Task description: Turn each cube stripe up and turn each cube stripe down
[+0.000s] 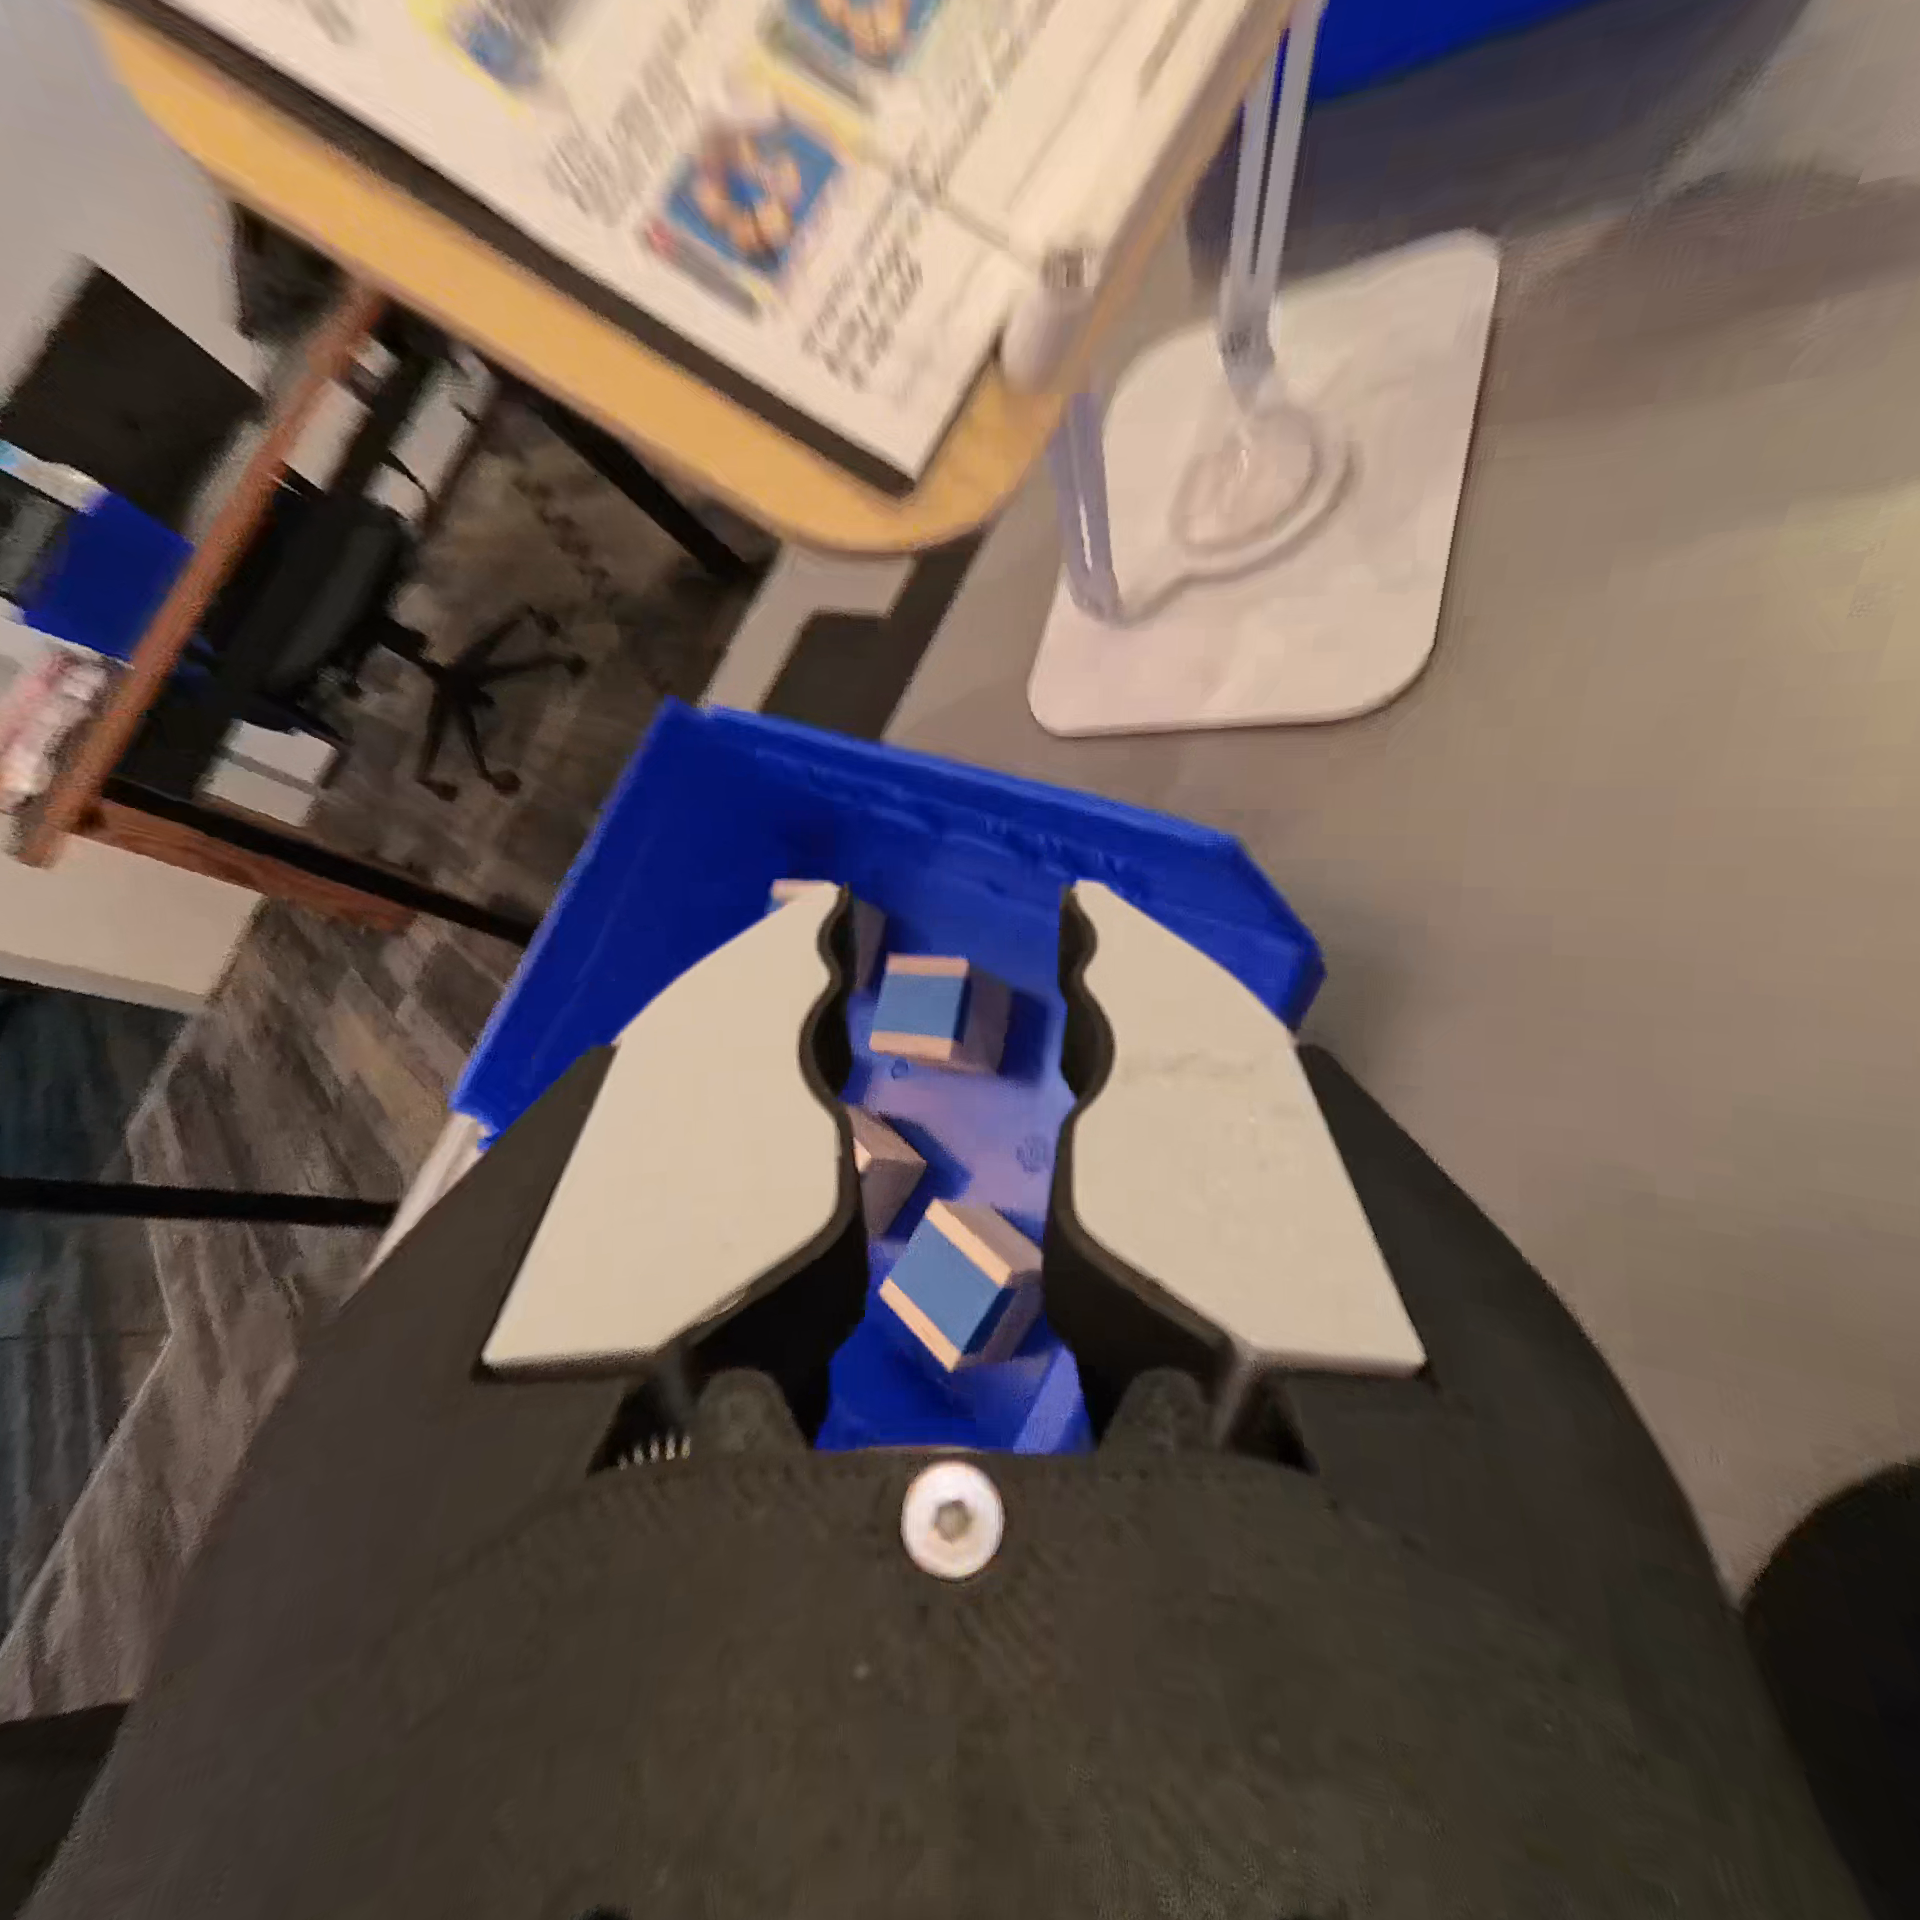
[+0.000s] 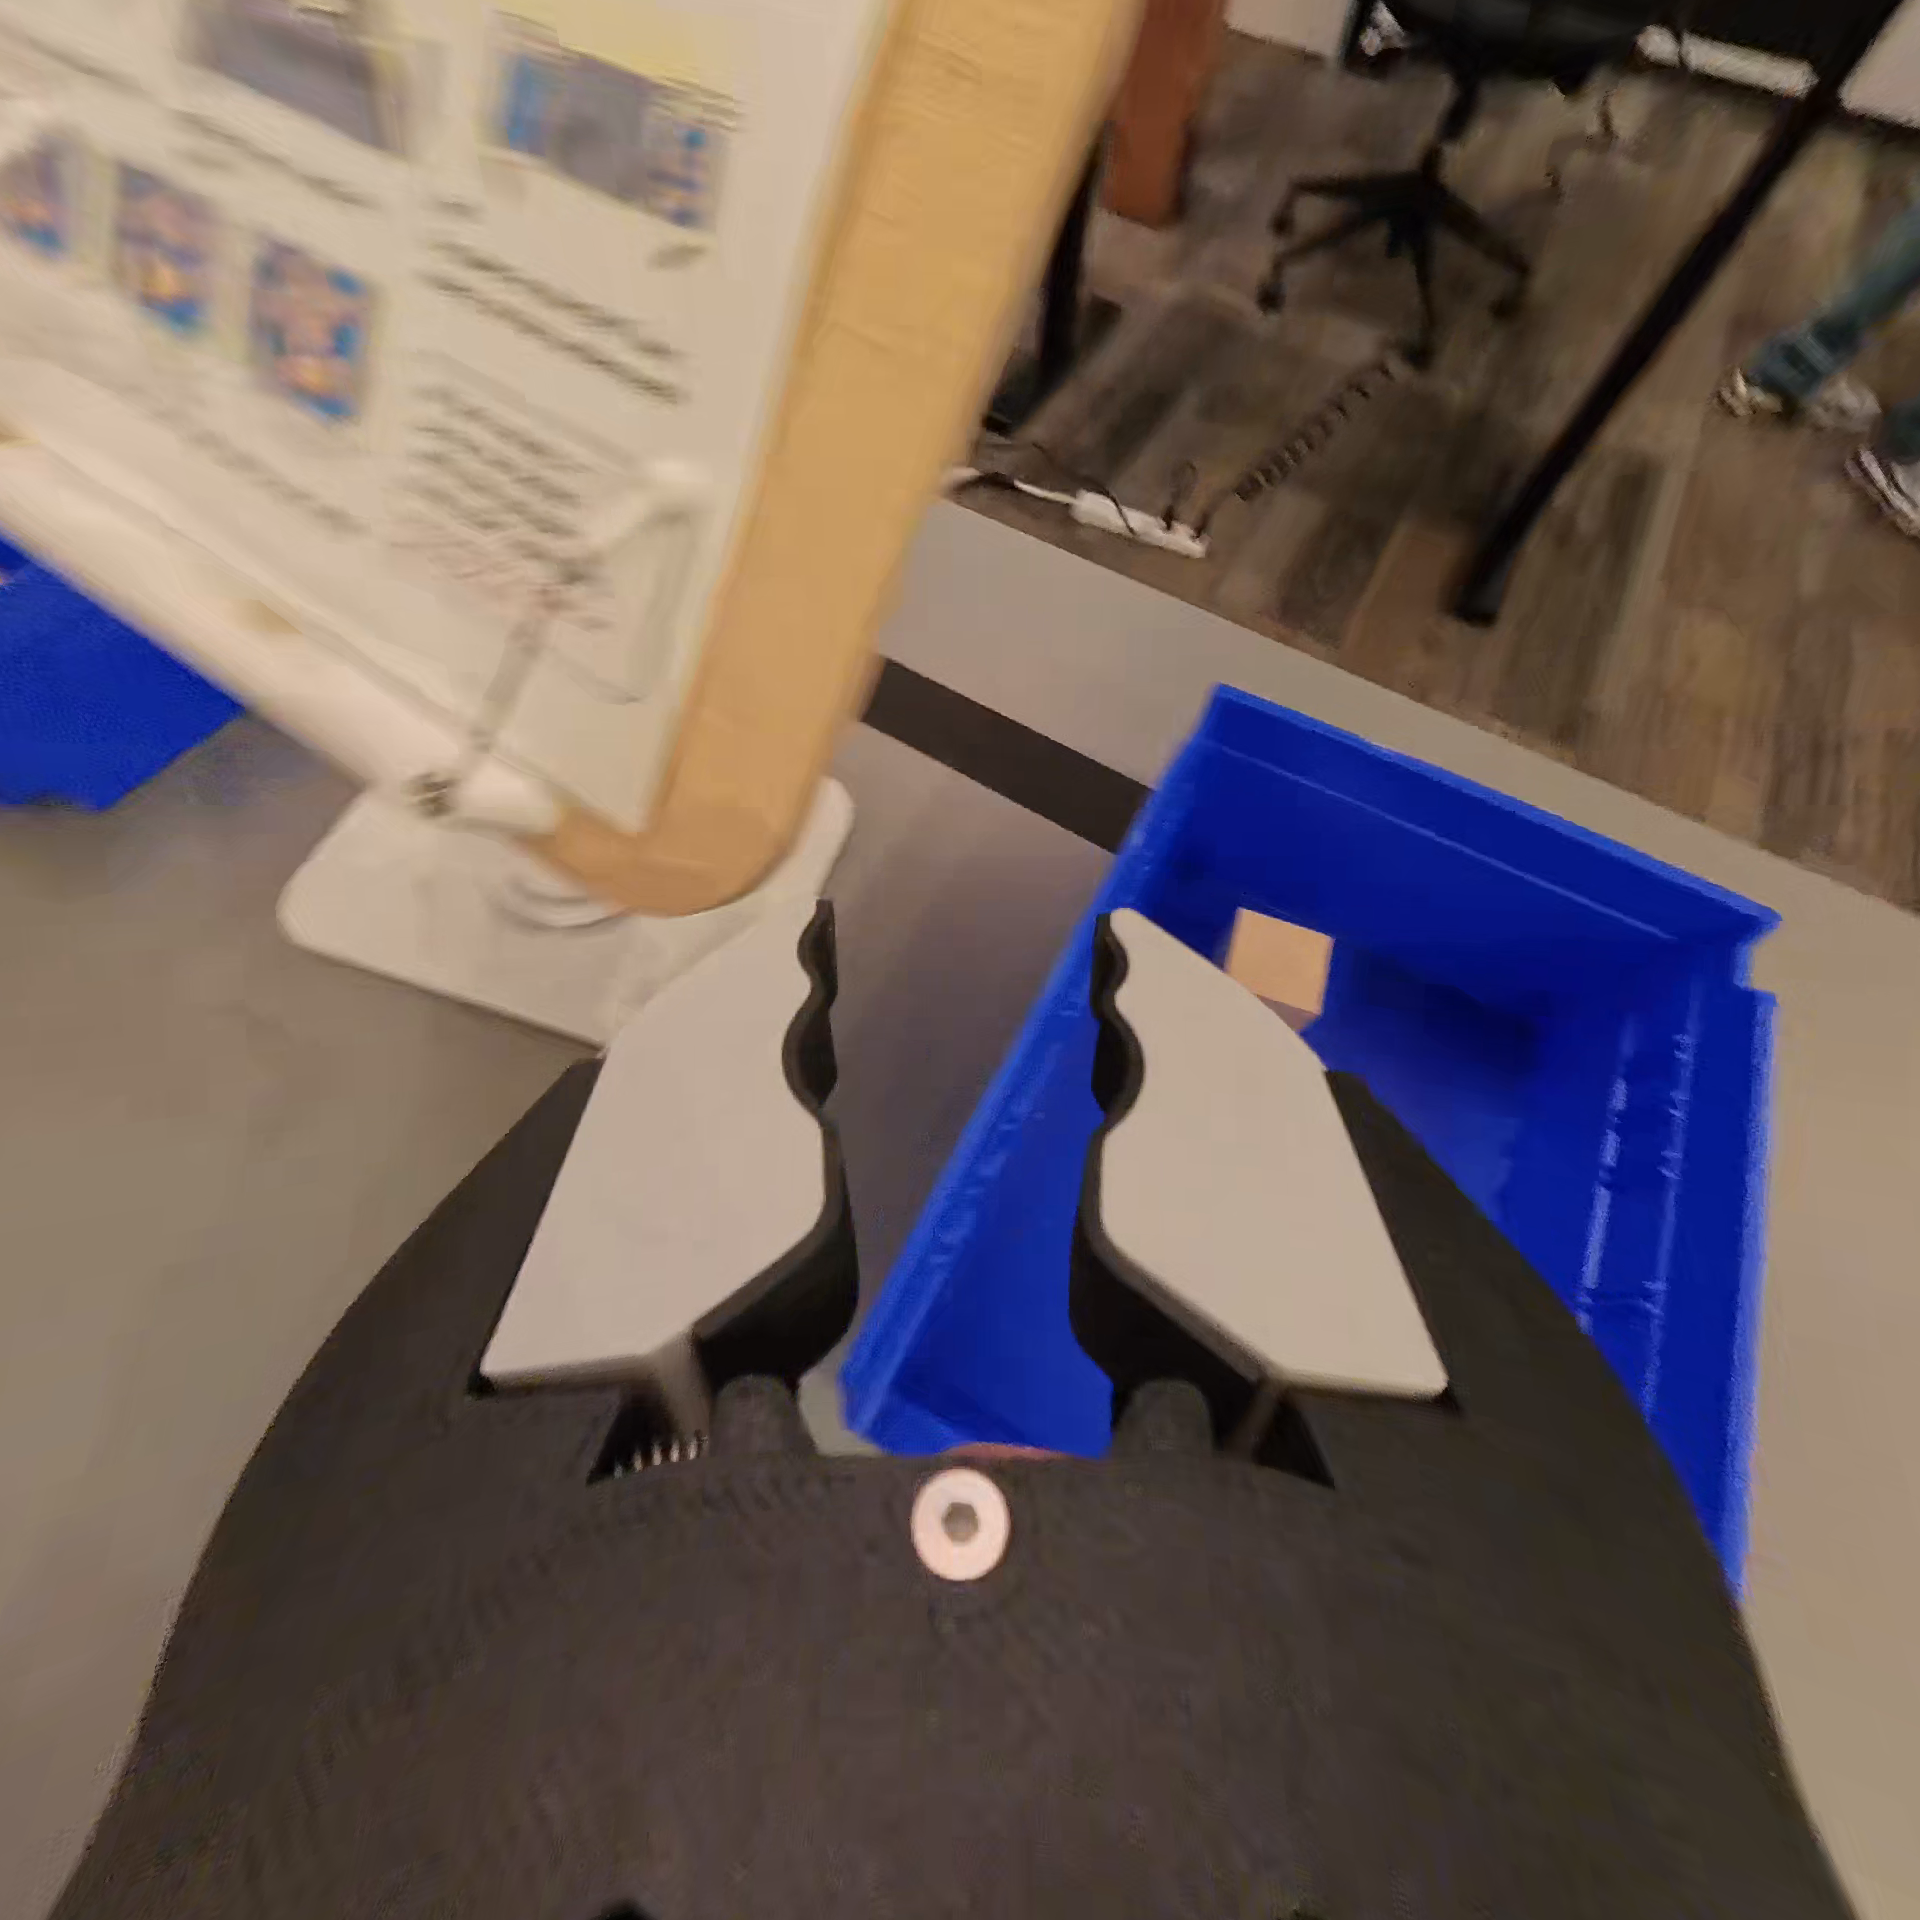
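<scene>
Left gripper (image 1: 951, 935) jaws apart above striped cubes (image 1: 920, 1008), right gripper (image 2: 961, 956) jaws apart, poster (image 2: 436, 312) writing blurred

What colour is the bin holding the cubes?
Bright blue. The bin shows best in the left wrist view, with the cubes lying inside.

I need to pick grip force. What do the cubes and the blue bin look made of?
Cubes: probably wood, going by the pale tan edges and a plain tan face; the blue stripe looks like matte paint. Bin: likely rigid plastic, uniformly saturated blue with ridged moulded walls, slight sheen. Blur leaves both uncertain.
</scene>
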Motion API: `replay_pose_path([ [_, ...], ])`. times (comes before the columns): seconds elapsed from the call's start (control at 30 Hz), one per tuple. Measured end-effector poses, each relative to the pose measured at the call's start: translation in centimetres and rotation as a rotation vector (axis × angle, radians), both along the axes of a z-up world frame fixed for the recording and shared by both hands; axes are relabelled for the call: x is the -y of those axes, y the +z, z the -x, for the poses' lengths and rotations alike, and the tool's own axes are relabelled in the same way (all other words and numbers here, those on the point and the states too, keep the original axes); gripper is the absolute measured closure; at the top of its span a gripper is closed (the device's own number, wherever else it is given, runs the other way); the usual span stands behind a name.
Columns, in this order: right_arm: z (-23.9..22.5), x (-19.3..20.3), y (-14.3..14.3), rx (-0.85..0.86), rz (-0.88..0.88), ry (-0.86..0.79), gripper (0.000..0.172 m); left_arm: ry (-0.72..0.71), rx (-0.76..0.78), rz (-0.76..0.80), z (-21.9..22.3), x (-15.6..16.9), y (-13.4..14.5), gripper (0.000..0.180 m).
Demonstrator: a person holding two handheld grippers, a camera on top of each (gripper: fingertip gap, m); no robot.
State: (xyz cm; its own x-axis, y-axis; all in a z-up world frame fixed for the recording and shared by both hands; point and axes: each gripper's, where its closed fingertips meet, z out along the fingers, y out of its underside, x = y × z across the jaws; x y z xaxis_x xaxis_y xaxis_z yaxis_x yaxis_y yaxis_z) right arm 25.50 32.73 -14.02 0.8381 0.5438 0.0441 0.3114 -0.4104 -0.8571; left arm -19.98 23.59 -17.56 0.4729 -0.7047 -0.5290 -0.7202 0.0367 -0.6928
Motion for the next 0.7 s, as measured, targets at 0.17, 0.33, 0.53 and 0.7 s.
replay_pose_path([
  [0.17, 4.2, 6.6, -0.2, -0.034, -0.015, 0.166, 0.127, -0.043, -0.255, 0.201, 1.2, -2.8, -5.1, 0.139],
  [0.33, 6.7, 10.5, -0.7, -0.107, -0.011, 0.249, 0.128, -0.018, -0.336, 0.354, 1.4, -7.2, -8.8, 0.129],
  [0.53, 7.6, 12.5, -1.0, -0.090, -0.032, 0.280, 0.130, 0.055, -0.516, 0.579, 3.0, -10.1, -15.1, 0.112],
  [0.7, 8.7, 13.4, -0.9, -0.089, -0.049, 0.321, 0.131, 0.054, -0.434, 0.593, 2.4, -10.2, -15.0, 0.133],
])
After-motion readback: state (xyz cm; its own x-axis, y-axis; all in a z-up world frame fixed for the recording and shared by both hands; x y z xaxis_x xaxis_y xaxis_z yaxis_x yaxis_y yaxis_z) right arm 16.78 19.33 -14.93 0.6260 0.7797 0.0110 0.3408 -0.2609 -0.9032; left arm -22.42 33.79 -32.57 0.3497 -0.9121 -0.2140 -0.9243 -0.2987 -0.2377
